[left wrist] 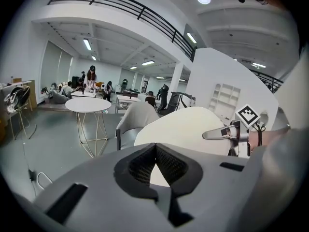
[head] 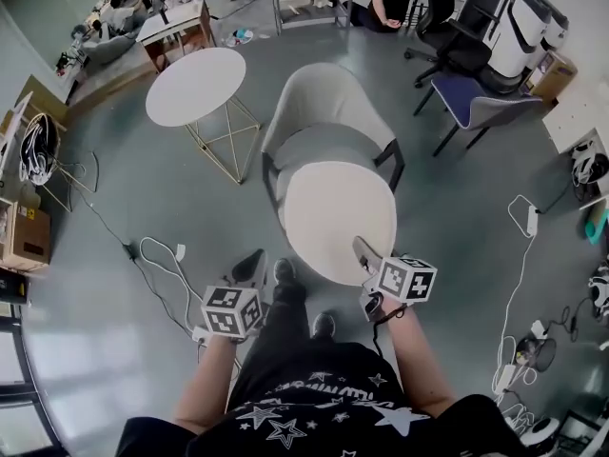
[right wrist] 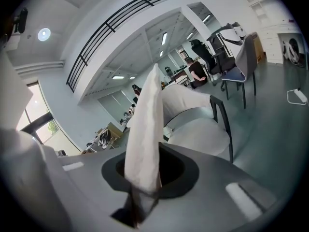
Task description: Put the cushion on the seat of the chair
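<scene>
The cushion (head: 338, 222) is a round off-white pad, held flat in front of the chair and covering the front of its seat in the head view. My right gripper (head: 363, 250) is shut on the cushion's near right edge. In the right gripper view the cushion (right wrist: 147, 124) rises edge-on from the right gripper (right wrist: 145, 187). The chair (head: 324, 112) has a pale grey shell, a grey seat (head: 319, 146) and dark legs. My left gripper (head: 252, 260) hangs shut and holds nothing, left of the cushion. From the left gripper (left wrist: 155, 146) the cushion (left wrist: 188, 124) shows ahead.
A round white table (head: 197, 86) on thin wire legs stands left of the chair. A blue chair (head: 476, 98) and a black office chair (head: 457, 36) stand at the back right. Cables (head: 162, 255) lie on the floor at the left and at the right (head: 519, 284). People sit at desks far behind.
</scene>
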`<action>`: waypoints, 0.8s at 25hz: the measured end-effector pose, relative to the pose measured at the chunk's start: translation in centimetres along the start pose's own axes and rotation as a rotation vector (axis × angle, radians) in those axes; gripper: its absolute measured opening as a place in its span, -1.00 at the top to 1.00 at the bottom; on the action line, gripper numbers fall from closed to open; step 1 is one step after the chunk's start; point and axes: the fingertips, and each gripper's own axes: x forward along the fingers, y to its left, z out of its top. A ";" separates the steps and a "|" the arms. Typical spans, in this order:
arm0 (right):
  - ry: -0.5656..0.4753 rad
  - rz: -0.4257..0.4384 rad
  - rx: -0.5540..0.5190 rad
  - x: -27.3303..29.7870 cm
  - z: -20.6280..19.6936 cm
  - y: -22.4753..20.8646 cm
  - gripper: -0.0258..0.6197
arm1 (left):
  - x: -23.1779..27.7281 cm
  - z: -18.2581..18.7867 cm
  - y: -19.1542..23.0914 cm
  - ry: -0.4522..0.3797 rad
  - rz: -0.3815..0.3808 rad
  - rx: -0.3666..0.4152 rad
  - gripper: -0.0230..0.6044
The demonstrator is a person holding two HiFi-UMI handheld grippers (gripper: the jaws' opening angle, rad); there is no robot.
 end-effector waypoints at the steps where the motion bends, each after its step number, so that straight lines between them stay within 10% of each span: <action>1: 0.009 -0.010 0.004 0.3 0.2 -0.4 0.73 | 0.9 0.0 0.3 0.013 -0.011 0.001 0.90; 20: 0.210 -0.195 -0.022 16.1 5.2 -4.0 0.73 | 18.1 4.0 9.6 0.205 -0.197 0.012 0.90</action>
